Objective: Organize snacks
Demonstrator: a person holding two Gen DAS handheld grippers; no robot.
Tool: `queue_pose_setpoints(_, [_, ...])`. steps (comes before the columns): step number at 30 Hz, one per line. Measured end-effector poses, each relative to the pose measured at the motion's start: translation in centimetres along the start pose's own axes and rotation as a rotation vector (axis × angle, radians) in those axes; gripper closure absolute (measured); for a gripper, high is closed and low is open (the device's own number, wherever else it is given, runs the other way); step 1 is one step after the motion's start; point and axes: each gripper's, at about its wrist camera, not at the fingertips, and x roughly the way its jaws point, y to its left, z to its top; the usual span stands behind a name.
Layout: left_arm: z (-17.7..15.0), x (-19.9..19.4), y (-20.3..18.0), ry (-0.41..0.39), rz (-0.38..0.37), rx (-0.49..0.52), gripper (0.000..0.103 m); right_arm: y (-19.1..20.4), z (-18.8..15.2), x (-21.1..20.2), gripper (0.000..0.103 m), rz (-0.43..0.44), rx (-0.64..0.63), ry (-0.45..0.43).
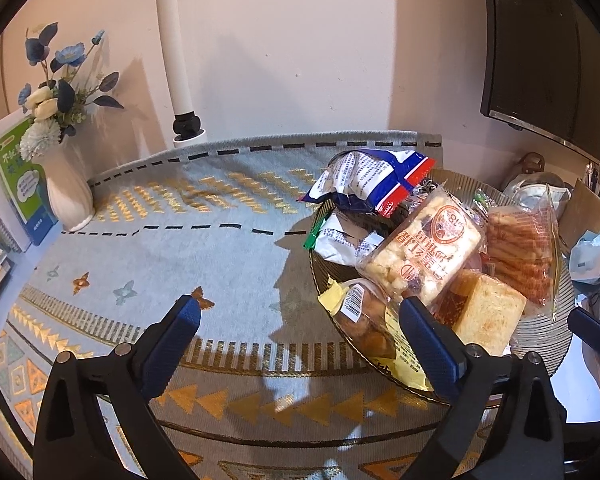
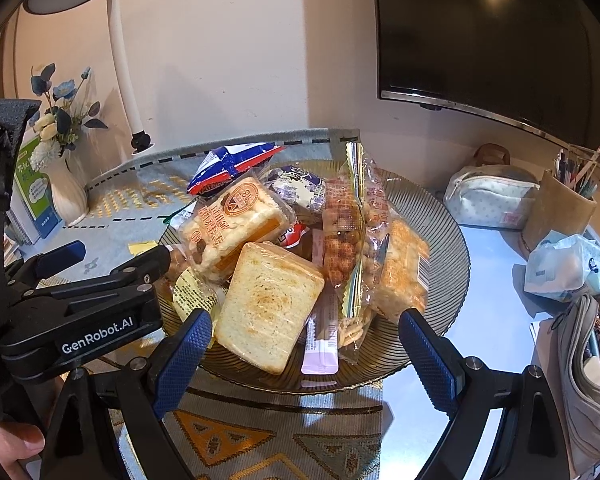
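A ribbed glass plate (image 2: 440,240) on the patterned tablecloth (image 1: 180,240) holds a heap of wrapped snacks. On top lie a toast pack (image 2: 268,304), a rice-crisp bar (image 2: 232,228), a blue, red and white bag (image 2: 236,160) and a peanut pack (image 2: 342,240). My right gripper (image 2: 306,324) stands open at the plate's near rim, with the toast pack and a purple stick (image 2: 322,344) lying between its fingers, untouched. My left gripper (image 1: 300,316) is open over bare cloth, its right finger beside the yellow packet (image 1: 404,352) at the plate's left edge (image 1: 320,276).
A white vase of blue flowers (image 1: 66,192) and a green book (image 1: 16,184) stand at the back left, a lamp post (image 1: 176,60) behind. To the plate's right are a pencil case (image 2: 488,196), pen holder (image 2: 560,208) and tissue pack (image 2: 568,268). A monitor (image 2: 480,40) hangs above.
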Motion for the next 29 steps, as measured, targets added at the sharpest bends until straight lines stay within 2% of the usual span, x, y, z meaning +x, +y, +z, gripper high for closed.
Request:
queue_pose_setpoints(13, [-0.2, 0.5, -0.4, 0.016, 0.007, 0.012, 0.003, -1.0, -0.1, 0.2, 0.010, 0.006, 0.023, 0.004])
queue_pose_setpoints(29, [-0.3, 1.3, 0.4, 0.068, -0.020, -0.001, 0.003, -1.1, -0.3, 0.2, 0.010, -0.004, 0.038, 0.018])
